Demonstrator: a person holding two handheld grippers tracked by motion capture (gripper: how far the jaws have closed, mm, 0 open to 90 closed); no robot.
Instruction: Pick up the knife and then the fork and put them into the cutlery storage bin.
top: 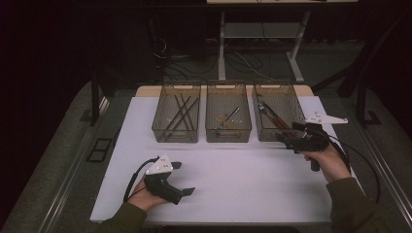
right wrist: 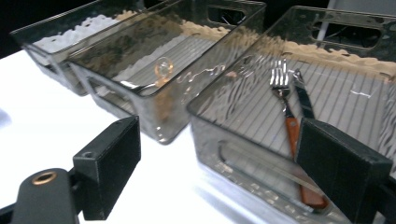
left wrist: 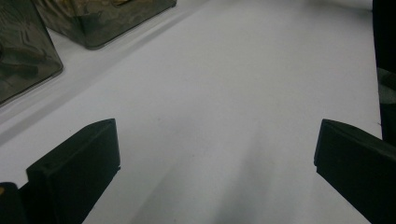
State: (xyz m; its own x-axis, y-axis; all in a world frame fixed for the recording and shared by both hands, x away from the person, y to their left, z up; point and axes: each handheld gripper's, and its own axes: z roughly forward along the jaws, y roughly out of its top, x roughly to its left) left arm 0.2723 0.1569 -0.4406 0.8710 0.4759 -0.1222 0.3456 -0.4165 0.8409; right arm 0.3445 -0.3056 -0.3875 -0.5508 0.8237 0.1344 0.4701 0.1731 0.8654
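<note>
Nearest the high camera, the left gripper [top: 180, 178] rests low on the white table [top: 243, 179], well in front of the three clear bins, its jaws spread wide with nothing between them; its own view shows only bare tabletop between the black pads [left wrist: 74, 168]. Over by the right-hand bin [top: 291, 127], the right gripper [top: 285, 132] hovers at that bin's near wall, jaws also wide and empty. Inside this bin lies an orange-handled fork [right wrist: 288, 122] beside a darker utensil [right wrist: 303, 98], tines pointing to the bin's far end. Judging by this, the step in hand is the approach for a pick or a just-finished drop; I cannot tell which. Grasping calls for clearing the near wall and dipping onto the handle. Left of that bin, the middle bin [top: 228, 132] holds a spoon-like piece [right wrist: 161, 70], and the far-left bin [top: 176, 131] holds dark sticks [top: 179, 114].
</note>
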